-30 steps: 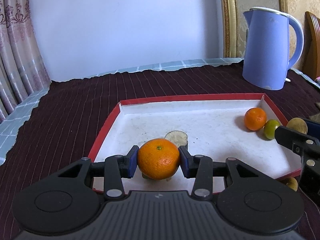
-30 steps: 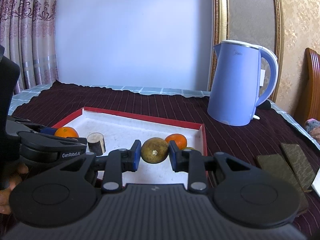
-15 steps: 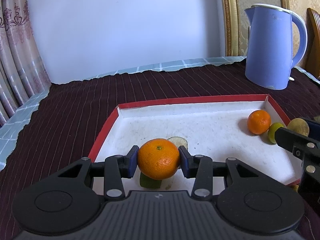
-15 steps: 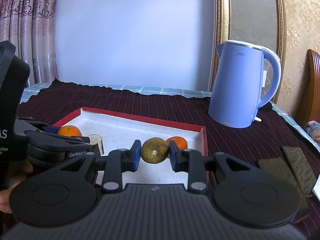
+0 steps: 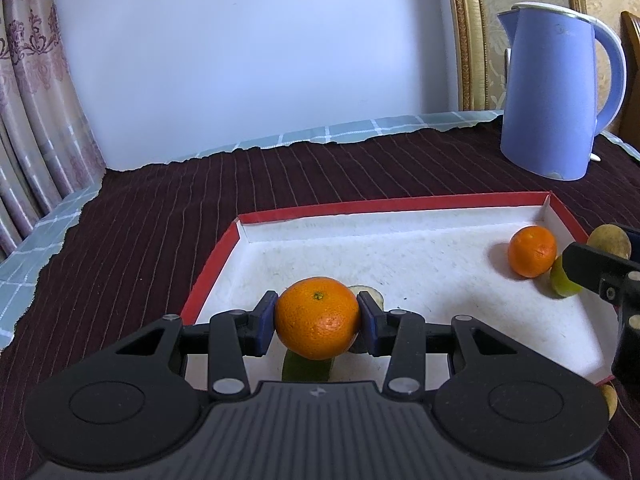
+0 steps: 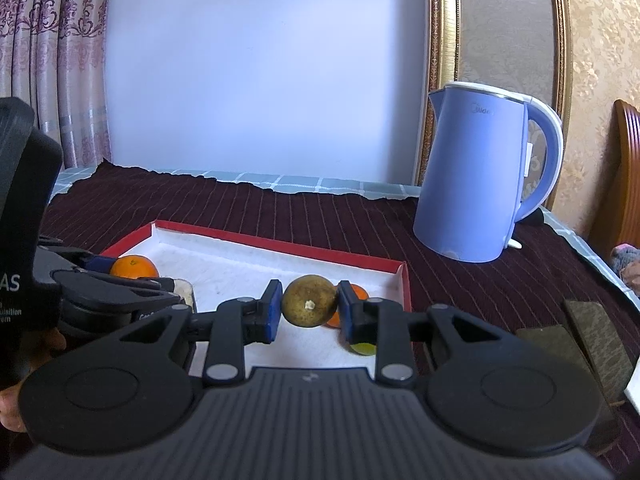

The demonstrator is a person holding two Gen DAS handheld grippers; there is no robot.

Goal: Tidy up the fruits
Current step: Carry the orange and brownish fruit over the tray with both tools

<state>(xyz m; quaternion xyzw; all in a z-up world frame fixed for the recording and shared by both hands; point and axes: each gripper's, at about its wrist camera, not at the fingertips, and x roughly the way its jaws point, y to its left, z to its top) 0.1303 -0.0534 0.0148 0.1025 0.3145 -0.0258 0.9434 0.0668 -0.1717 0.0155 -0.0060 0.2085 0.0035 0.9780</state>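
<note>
From the left wrist view, the left tool (image 5: 317,322) grips a round orange tangerine (image 5: 317,317) between its blue pads, holding it over the near left part of the shallow white tray with a red rim (image 5: 400,205). Just under the fruit a green piece (image 5: 306,368) and a pale cut-ended chunk (image 5: 370,294) show on the tray floor, mostly hidden. At the tray's far right corner lies a second orange tangerine (image 5: 532,251) touching a small yellow-green fruit (image 5: 562,282) — the right tool's black finger crosses in front of the latter. A tall lavender-blue electric kettle (image 5: 554,92) stands on the desk's dark maroon ribbed cloth (image 5: 152,216), beyond the tray.

From the right wrist view, the right tool (image 6: 309,311) is clamped on a round brownish-yellow fruit (image 6: 309,300) above the tray's right end. Behind it sit the orange and the yellow-green fruit, partly hidden. Two dark flat slabs (image 6: 576,332) lie on the cloth at right.
</note>
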